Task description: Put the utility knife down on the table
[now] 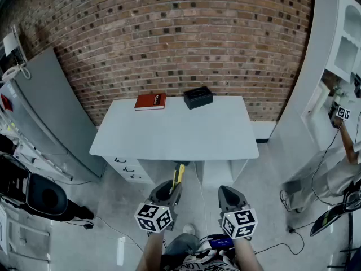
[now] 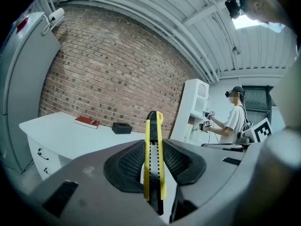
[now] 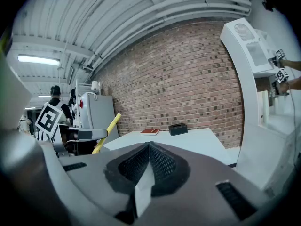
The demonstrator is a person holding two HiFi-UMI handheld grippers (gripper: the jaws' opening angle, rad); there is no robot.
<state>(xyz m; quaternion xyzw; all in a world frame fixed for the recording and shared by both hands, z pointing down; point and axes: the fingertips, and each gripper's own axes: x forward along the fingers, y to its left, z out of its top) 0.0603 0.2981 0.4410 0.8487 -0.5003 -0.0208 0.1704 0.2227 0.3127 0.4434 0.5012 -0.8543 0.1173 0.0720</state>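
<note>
A: Left gripper (image 1: 171,189): jaws pinching the utility knife (image 1: 178,174). Long axis runs out along the jaws, toward the desk (image 1: 180,134) ahead.
B: Right gripper (image 1: 230,195)?
A: Jaws pressed together, nothing in them. The left looks like the one to set it down.
B: Views differ?
A: Left gripper view shows the pinch low on the handle. Right gripper view shows the knife side-on, tilted upward.
</note>
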